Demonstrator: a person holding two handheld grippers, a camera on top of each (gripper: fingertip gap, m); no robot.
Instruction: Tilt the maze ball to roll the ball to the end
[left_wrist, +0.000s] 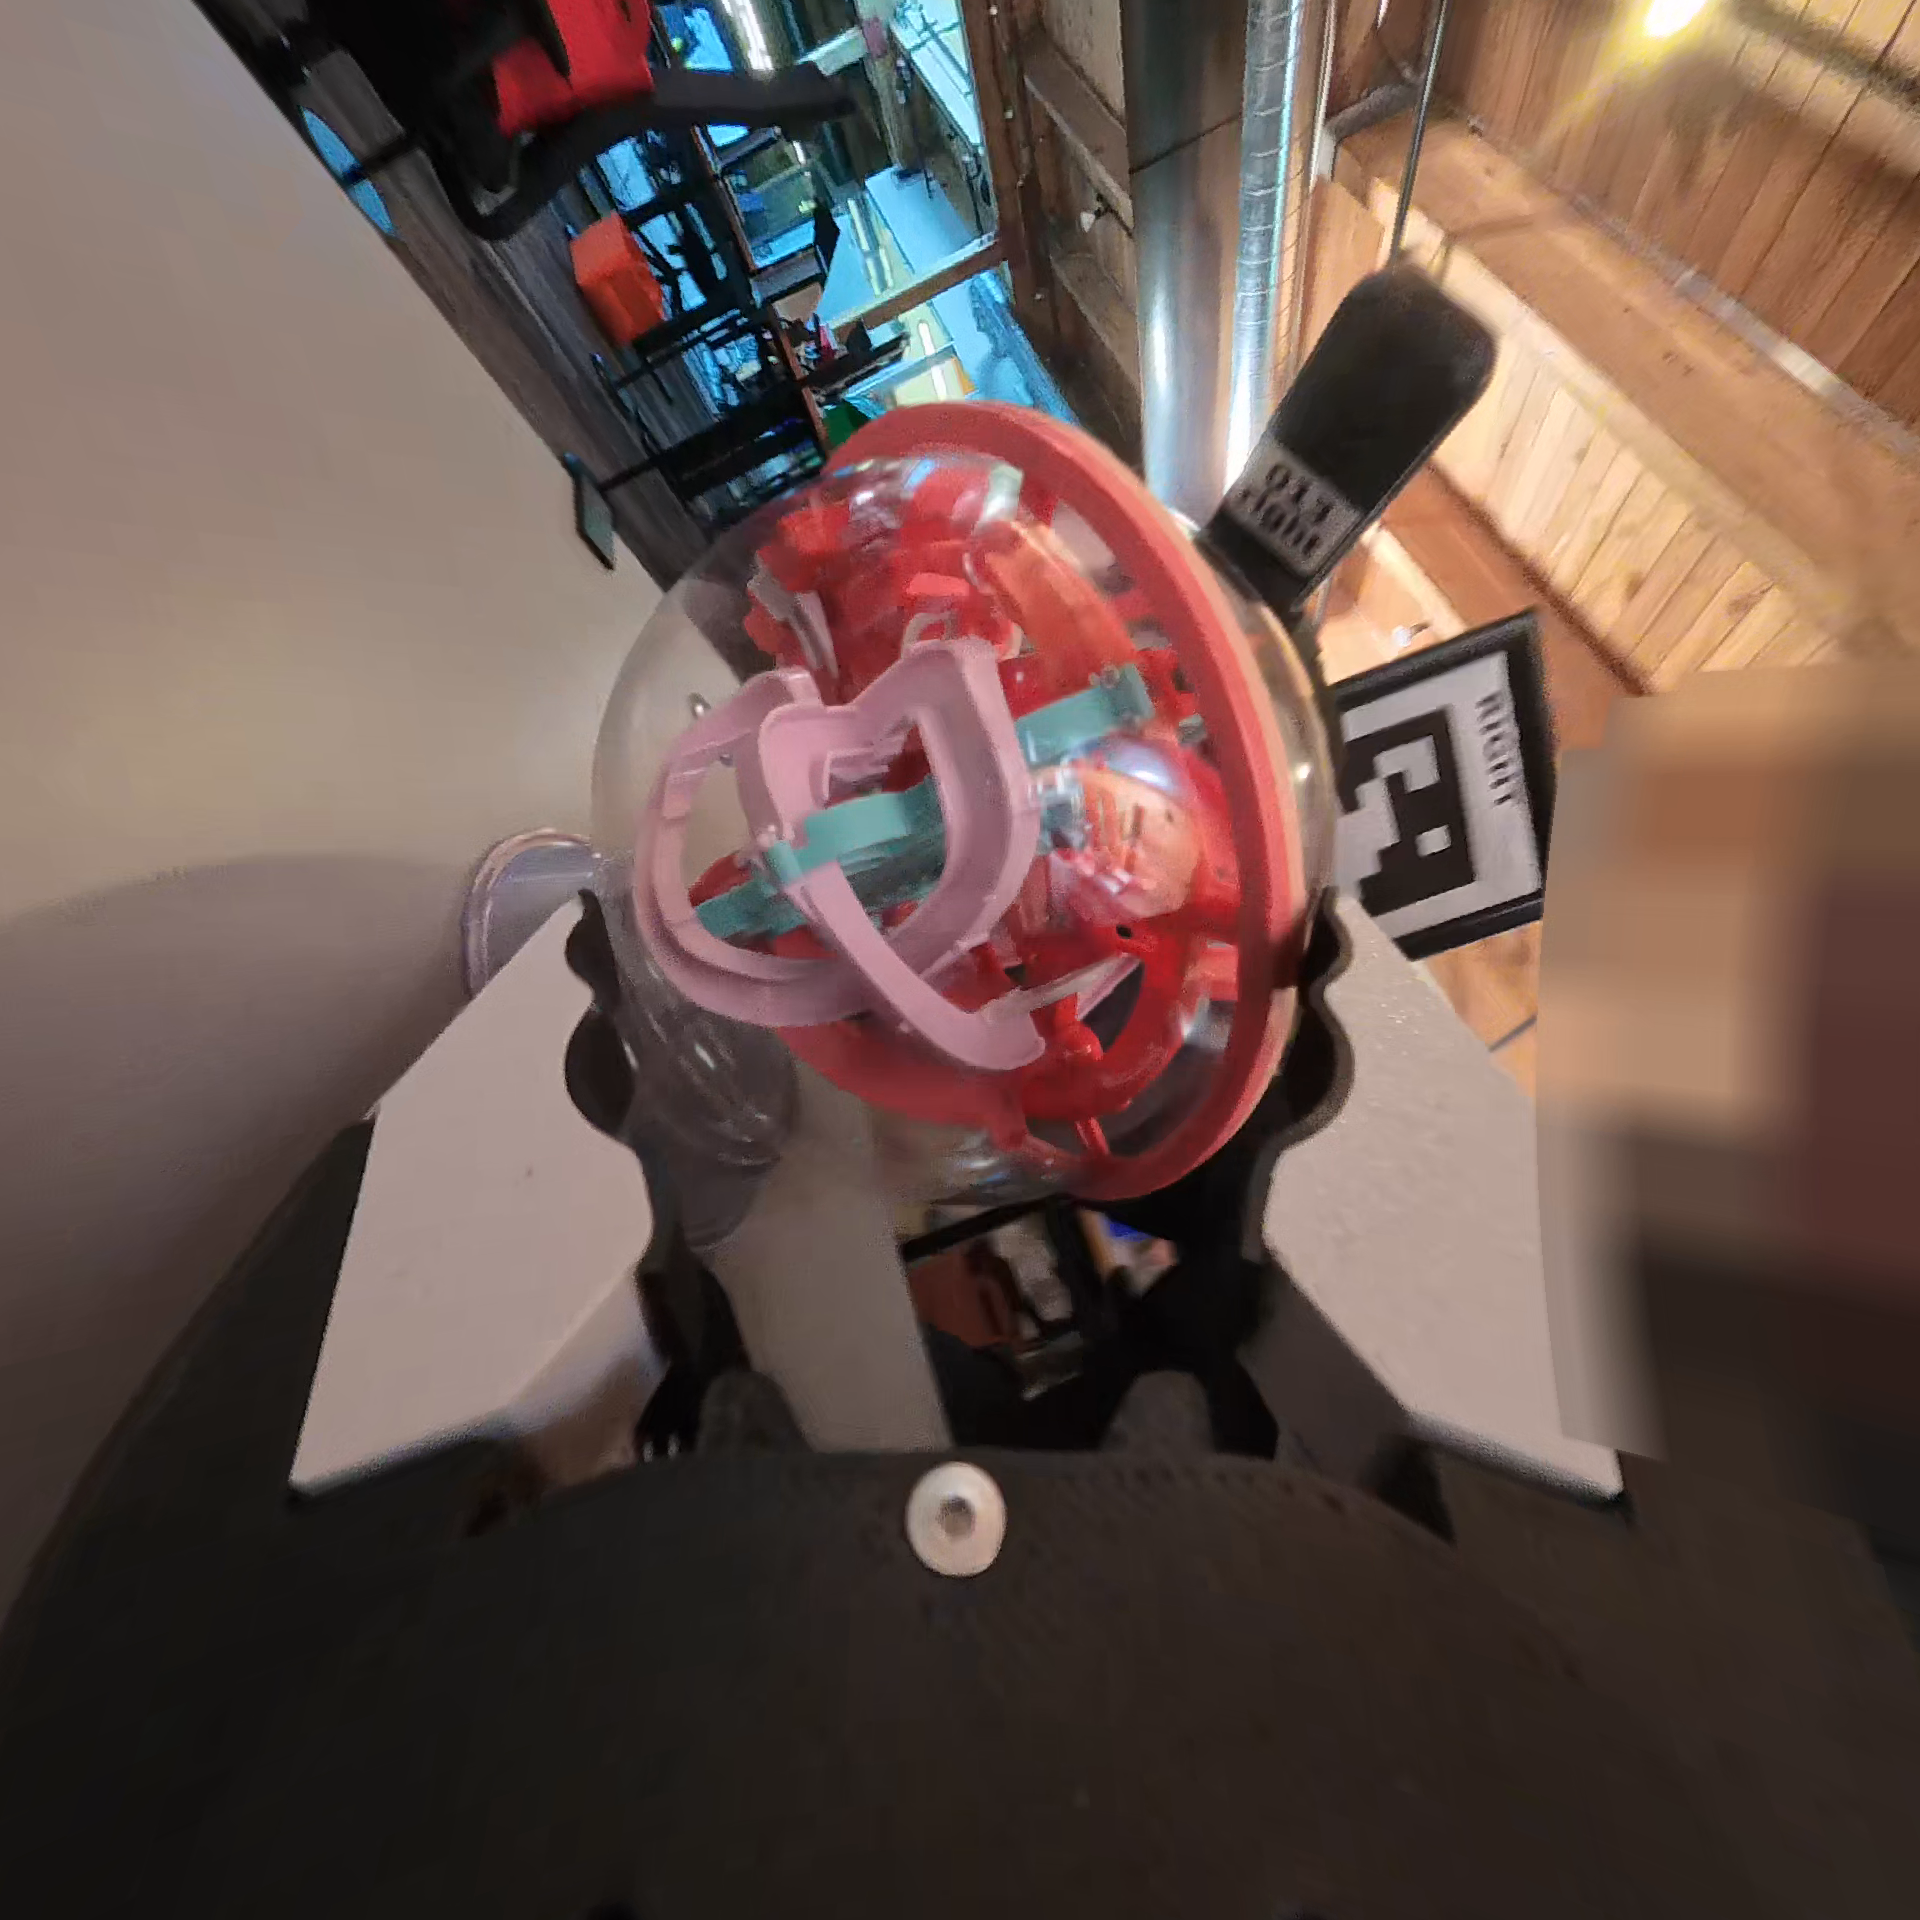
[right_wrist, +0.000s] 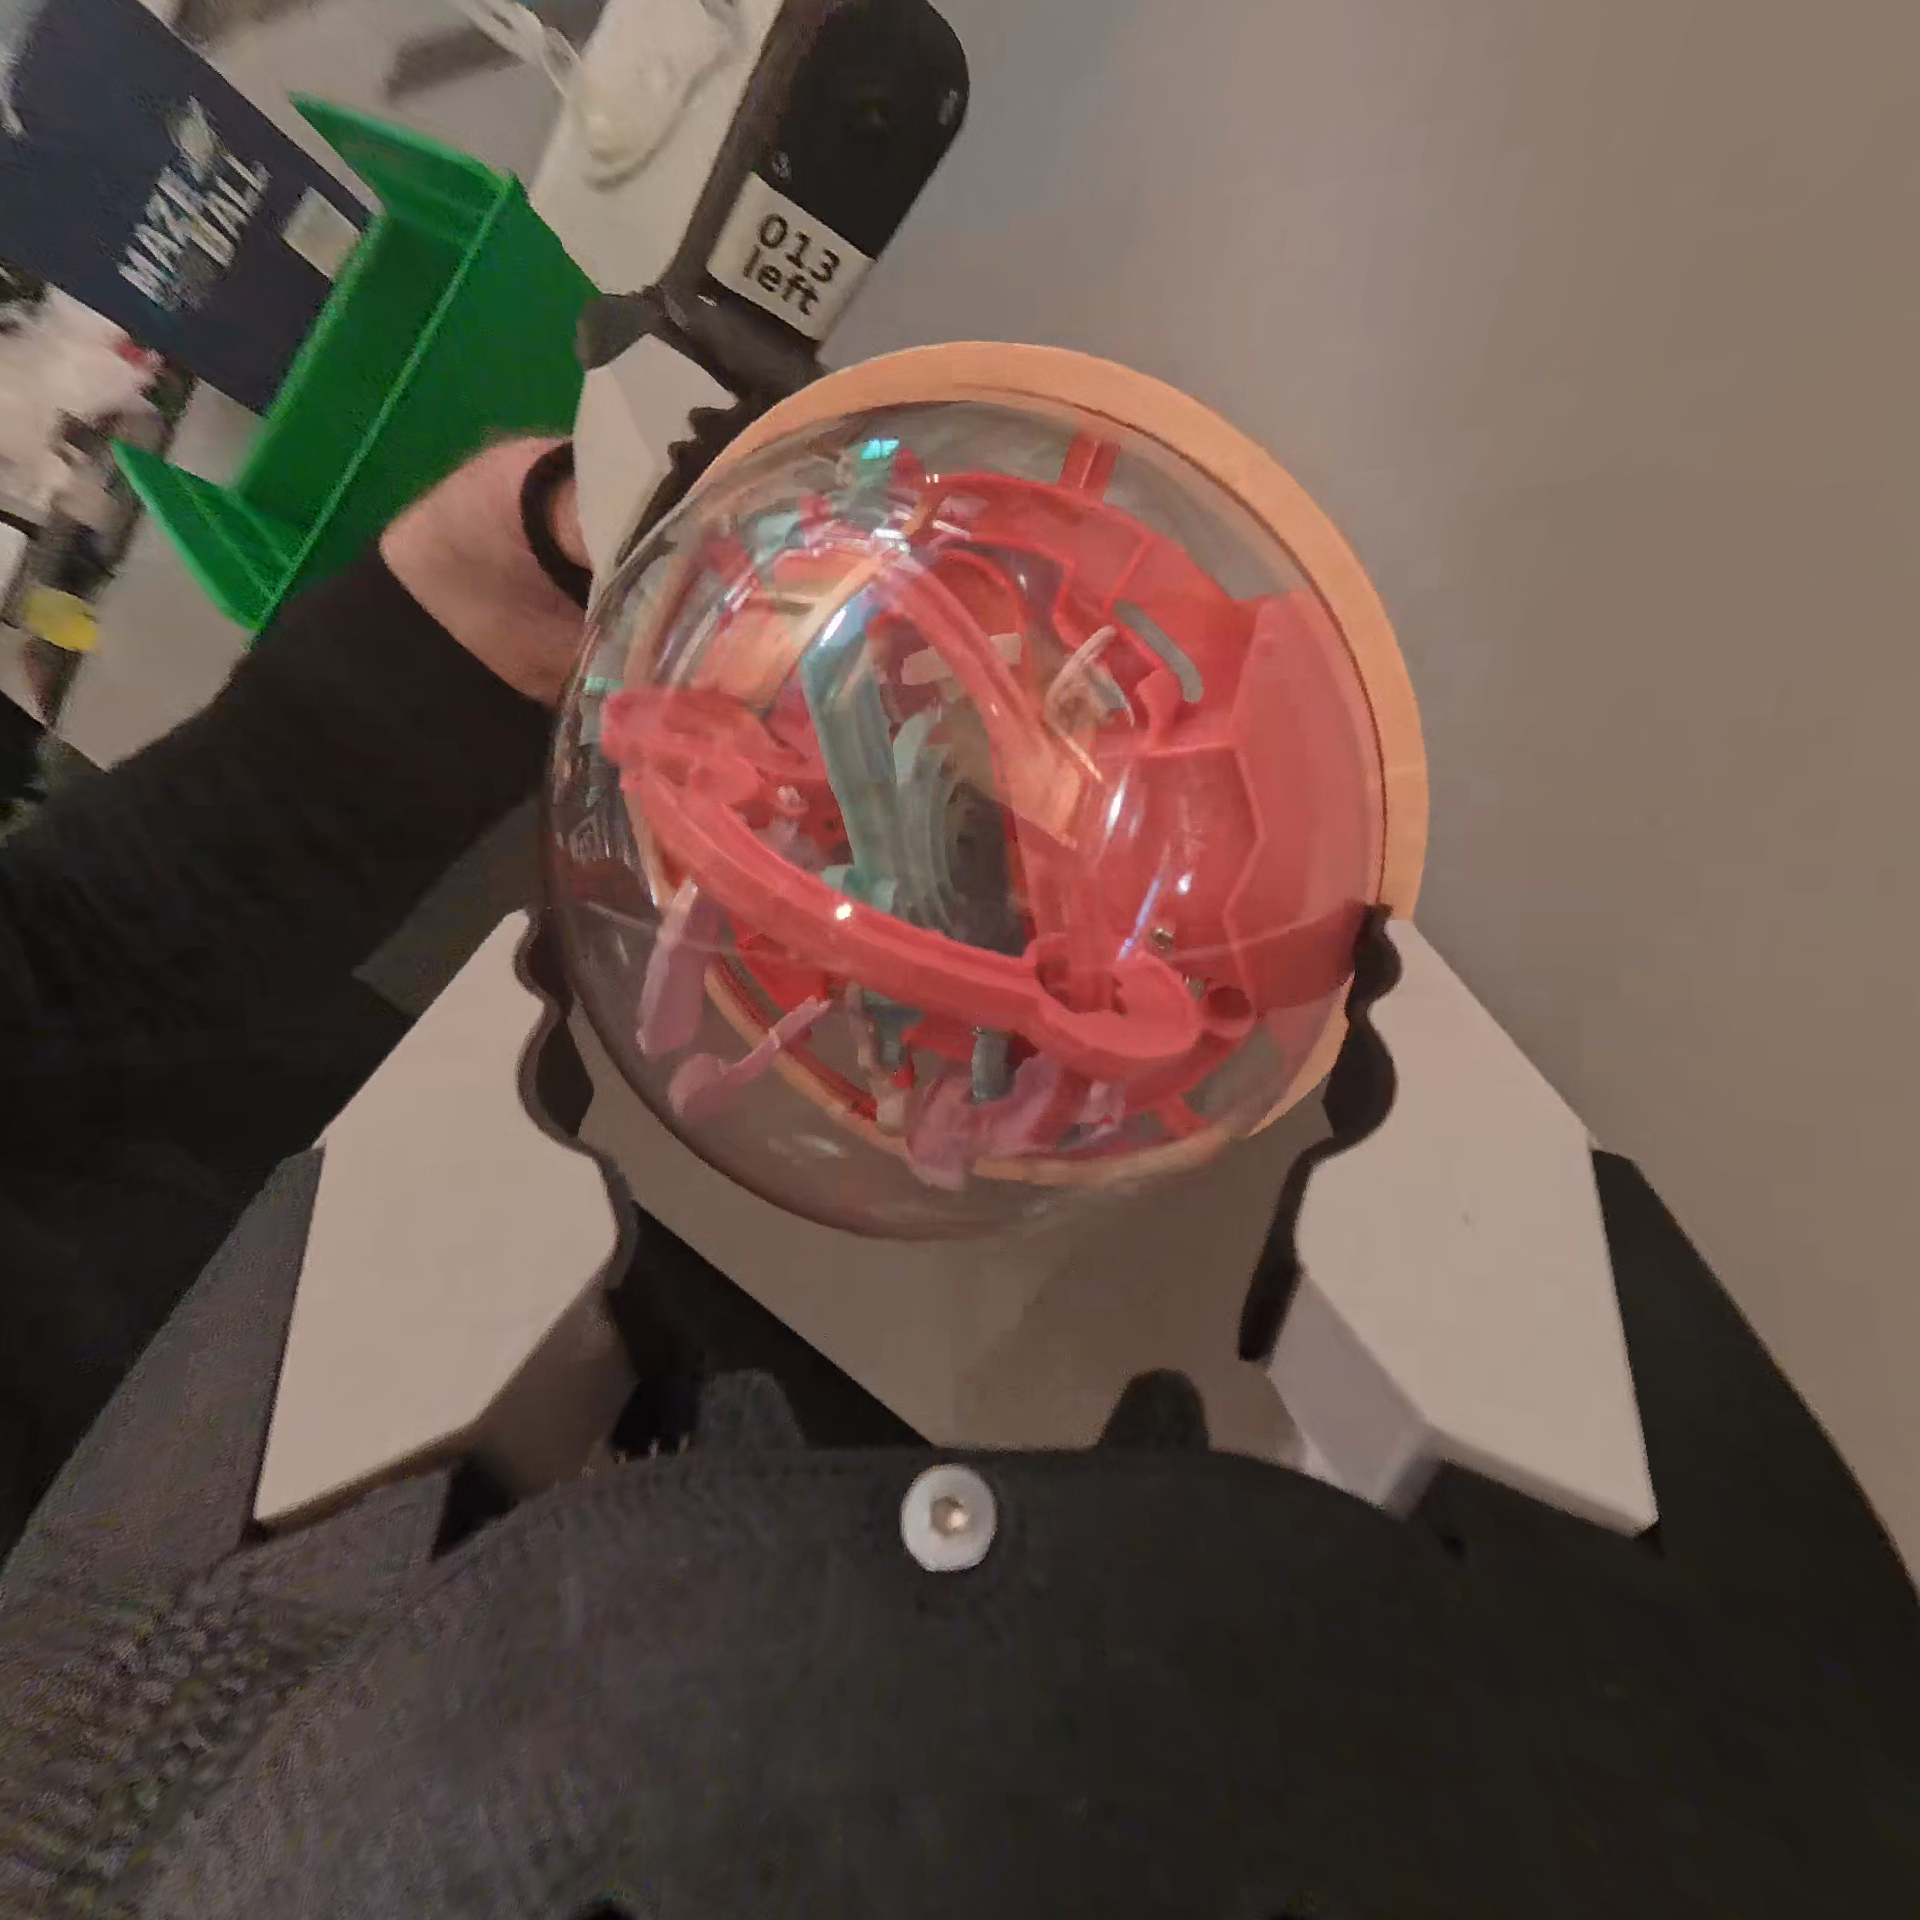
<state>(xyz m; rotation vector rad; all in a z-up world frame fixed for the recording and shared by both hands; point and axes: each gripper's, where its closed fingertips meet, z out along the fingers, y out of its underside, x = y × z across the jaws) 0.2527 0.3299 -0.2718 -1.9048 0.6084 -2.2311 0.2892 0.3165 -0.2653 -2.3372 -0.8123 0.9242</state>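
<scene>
Plain wall behind; both grippers (left_wrist: 951, 1039) (right_wrist: 951, 1049) clamp maze ball (right_wrist: 966, 790), tilted.

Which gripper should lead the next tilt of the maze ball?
Neither clearly; both clamp the maze ball. Slight edge to the right gripper: its view shows the red track openly, while the left gripper sees it behind pink loops. The small ball isn't discernible.
</scene>
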